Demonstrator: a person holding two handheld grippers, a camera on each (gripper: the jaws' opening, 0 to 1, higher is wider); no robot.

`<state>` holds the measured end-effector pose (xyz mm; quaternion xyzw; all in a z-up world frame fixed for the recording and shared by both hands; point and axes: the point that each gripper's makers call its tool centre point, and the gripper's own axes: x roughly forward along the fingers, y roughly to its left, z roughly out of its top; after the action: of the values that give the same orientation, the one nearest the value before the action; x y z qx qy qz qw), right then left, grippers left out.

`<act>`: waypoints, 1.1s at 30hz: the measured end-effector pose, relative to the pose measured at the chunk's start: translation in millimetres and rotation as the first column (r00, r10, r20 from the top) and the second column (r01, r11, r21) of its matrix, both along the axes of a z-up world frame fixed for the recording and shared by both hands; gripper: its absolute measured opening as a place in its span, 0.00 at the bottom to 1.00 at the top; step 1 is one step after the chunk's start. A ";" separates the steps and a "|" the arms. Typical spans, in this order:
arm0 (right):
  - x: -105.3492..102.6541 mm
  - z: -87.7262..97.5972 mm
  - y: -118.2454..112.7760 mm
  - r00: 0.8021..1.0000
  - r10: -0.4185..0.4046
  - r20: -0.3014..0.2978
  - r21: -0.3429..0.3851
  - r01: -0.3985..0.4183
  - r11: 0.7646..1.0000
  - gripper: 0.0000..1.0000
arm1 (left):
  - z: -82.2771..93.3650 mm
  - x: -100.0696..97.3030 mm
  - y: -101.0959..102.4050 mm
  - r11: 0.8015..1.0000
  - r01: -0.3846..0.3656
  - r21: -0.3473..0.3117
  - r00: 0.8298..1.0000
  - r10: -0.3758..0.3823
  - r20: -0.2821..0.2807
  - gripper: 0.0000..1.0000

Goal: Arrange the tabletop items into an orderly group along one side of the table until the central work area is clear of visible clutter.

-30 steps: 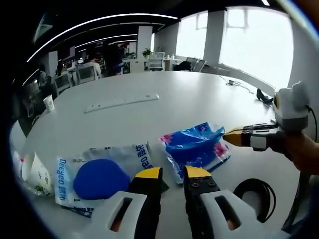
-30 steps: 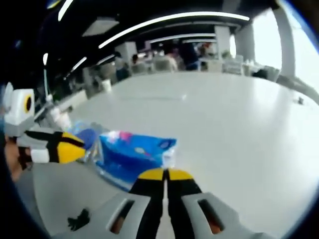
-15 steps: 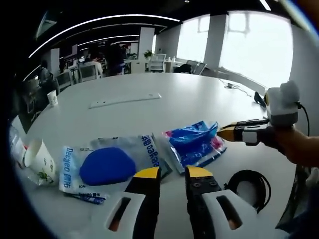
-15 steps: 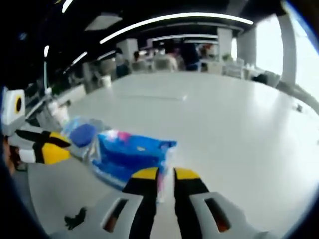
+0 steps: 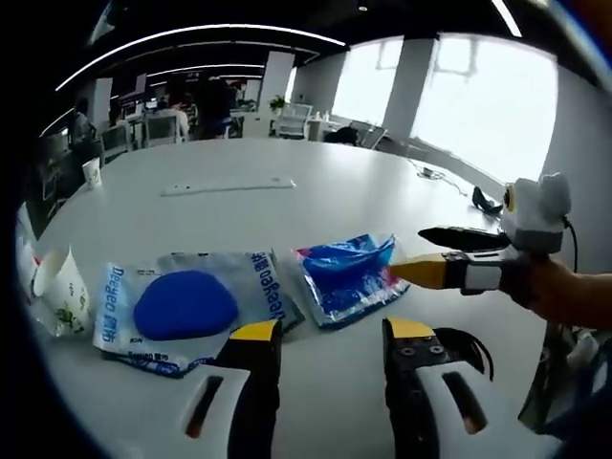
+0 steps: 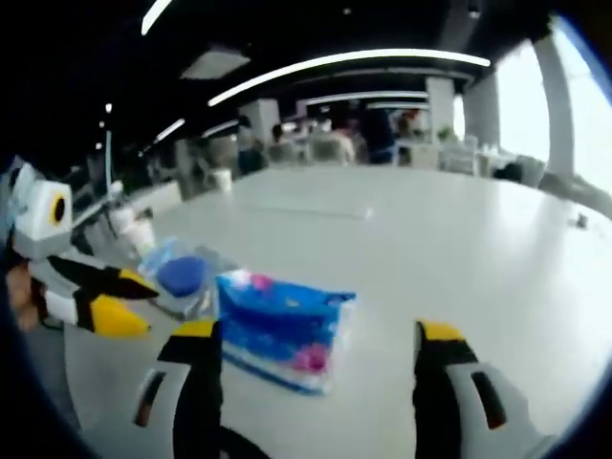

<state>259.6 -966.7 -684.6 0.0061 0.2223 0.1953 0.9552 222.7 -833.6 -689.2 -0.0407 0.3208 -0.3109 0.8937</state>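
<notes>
white round table (image 5: 316,182) — wide, mostly bare | clear bag with blue pad (image 5: 186,304) lies near its edge, touching the blue tissue pack (image 5: 346,277) on its right | paper cup (image 5: 59,292) left of the bag | left gripper (image 5: 325,337) — jaws spread, empty | right gripper (image 6: 311,335) jaws wide apart, empty, just short of the pack

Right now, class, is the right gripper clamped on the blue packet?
No: the right gripper stands wide open, with the blue packet lying on the table between its jaws.
</notes>
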 end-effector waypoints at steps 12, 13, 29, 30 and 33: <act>-34.1 -0.7 -18.5 1.000 0.007 -0.027 0.001 -0.007 1.000 0.88 | -7.6 -14.9 -5.3 1.000 0.024 -0.010 0.999 -0.024 -0.040 0.72; -36.1 0.0 -17.9 1.000 0.013 -0.028 -0.001 -0.013 1.000 0.89 | -8.1 -17.5 -7.0 1.000 0.023 -0.020 0.998 -0.024 -0.052 0.75; -100.1 -29.1 -11.2 0.976 0.121 -0.181 -0.069 -0.135 0.988 0.67 | -40.2 -59.5 -45.5 0.989 0.124 0.077 0.983 -0.111 -0.149 0.75; -102.0 -29.8 -11.0 0.976 0.120 -0.183 -0.071 -0.135 0.988 0.65 | -38.7 -59.8 -47.1 0.991 0.116 0.070 0.982 -0.104 -0.156 0.74; -109.6 -33.1 -8.1 0.972 0.122 -0.201 -0.071 -0.139 0.988 0.57 | -41.5 -59.0 -47.2 0.985 0.127 0.116 0.984 -0.110 -0.140 0.68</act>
<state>150.0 -974.8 -717.7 -0.0296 0.3235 0.2466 0.9131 163.7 -880.8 -730.6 0.0139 0.4003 -0.3395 0.8511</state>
